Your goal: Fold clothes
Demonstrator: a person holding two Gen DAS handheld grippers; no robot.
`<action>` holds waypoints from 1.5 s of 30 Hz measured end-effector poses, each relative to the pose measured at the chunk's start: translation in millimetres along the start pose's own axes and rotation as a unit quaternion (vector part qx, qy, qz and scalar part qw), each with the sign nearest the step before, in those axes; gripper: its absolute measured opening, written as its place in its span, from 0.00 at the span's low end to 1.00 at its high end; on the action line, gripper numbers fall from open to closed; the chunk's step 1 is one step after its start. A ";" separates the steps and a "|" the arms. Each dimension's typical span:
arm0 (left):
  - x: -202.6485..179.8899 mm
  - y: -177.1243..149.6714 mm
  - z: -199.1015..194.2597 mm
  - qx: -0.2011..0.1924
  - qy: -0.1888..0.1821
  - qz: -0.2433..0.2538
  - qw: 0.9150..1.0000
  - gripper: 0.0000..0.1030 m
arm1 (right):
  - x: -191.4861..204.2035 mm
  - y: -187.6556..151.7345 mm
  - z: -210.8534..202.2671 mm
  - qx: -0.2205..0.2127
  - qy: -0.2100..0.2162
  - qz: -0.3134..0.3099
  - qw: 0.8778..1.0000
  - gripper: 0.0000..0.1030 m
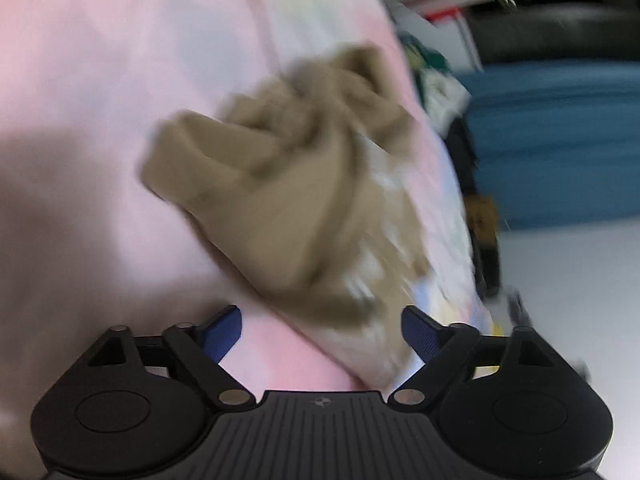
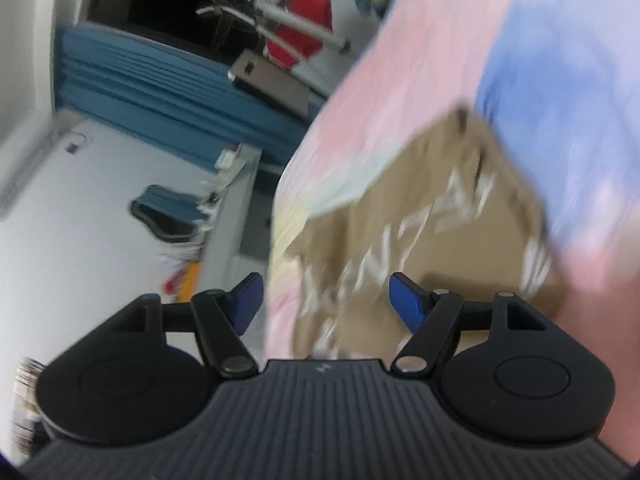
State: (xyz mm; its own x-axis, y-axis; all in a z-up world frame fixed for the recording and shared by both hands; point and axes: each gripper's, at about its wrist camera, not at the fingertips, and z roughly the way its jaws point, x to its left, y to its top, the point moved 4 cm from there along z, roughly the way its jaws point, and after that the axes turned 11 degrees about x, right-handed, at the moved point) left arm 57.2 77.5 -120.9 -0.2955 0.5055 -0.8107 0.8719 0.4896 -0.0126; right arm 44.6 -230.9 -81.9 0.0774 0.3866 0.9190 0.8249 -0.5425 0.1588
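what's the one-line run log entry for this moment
left gripper: open, empty | right gripper: open, empty | tan garment: crumpled on pink sheet, unfolded | frames blurred

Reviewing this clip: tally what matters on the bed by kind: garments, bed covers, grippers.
Tan crumpled garment with white lettering: 1
Pink and pastel patterned bed cover: 1
Black two-finger grippers with blue pads, left and right, both open: 2
Total: 4

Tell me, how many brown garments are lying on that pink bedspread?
1. The brown garment lies crumpled near the edge of the pink bedspread; the right wrist view shows its flatter lettered part. The pictures are blurred, so another could be hidden.
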 end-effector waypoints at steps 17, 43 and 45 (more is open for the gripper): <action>-33.5 16.4 -19.1 -0.092 -0.095 0.053 0.990 0.20 | -63.7 -9.6 48.1 0.022 0.063 0.190 0.980 0.71; -246.8 42.8 91.2 -0.006 -0.111 0.096 0.989 0.20 | -21.2 148.8 -120.0 -0.218 0.036 0.127 0.967 0.34; -279.4 37.1 134.9 0.006 -0.128 0.108 0.986 0.20 | -25.5 182.8 -146.5 -0.246 0.023 0.113 0.962 0.34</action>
State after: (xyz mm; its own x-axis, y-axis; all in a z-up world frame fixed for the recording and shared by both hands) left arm 224.9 -141.4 26.1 0.0052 0.4010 -0.9160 0.9086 0.3807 0.1718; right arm 111.4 -449.2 -23.4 0.1905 0.1899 0.9631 0.4242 -0.9007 0.0938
